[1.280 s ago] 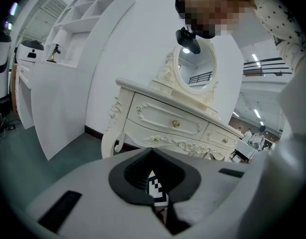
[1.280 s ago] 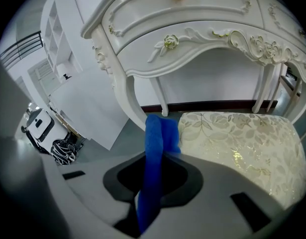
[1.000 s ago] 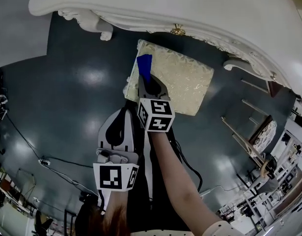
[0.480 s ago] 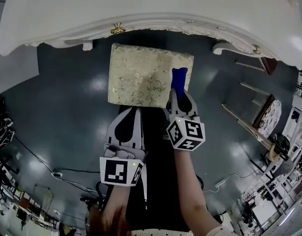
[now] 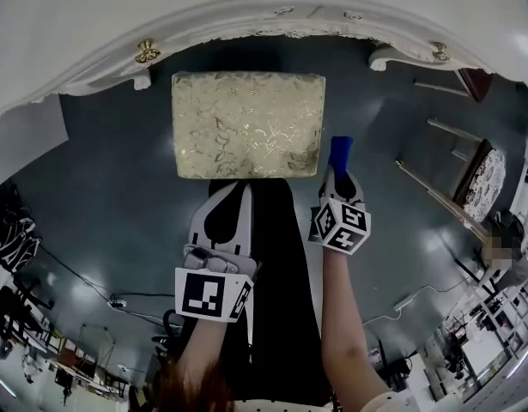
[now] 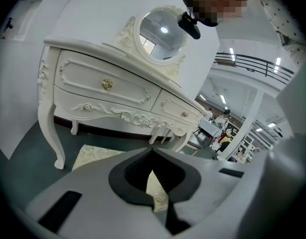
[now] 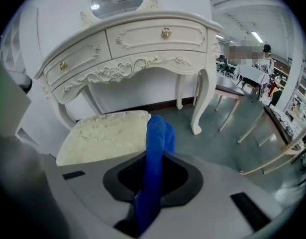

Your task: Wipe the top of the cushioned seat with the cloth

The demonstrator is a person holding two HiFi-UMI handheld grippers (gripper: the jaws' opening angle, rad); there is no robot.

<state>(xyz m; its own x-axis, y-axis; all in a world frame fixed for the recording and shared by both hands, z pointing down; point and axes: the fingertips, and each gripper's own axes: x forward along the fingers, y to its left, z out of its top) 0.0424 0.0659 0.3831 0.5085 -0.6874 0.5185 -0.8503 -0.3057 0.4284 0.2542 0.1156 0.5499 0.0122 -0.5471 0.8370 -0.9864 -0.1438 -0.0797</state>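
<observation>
Now clear of the cushioned seat (image 5: 246, 125), centre-right, the right gripper (image 5: 338, 172) clenches the blue cloth (image 5: 340, 150) after sweeping across; one pass seems done.

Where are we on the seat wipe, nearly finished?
One pass looks done: the cloth has travelled across the cushioned seat from its left side to just beyond its right edge. The right gripper is shut on it, off the seat, over the floor. The left gripper is shut and empty. Whether more passes are needed, I can't tell; no dirt shows.
</observation>
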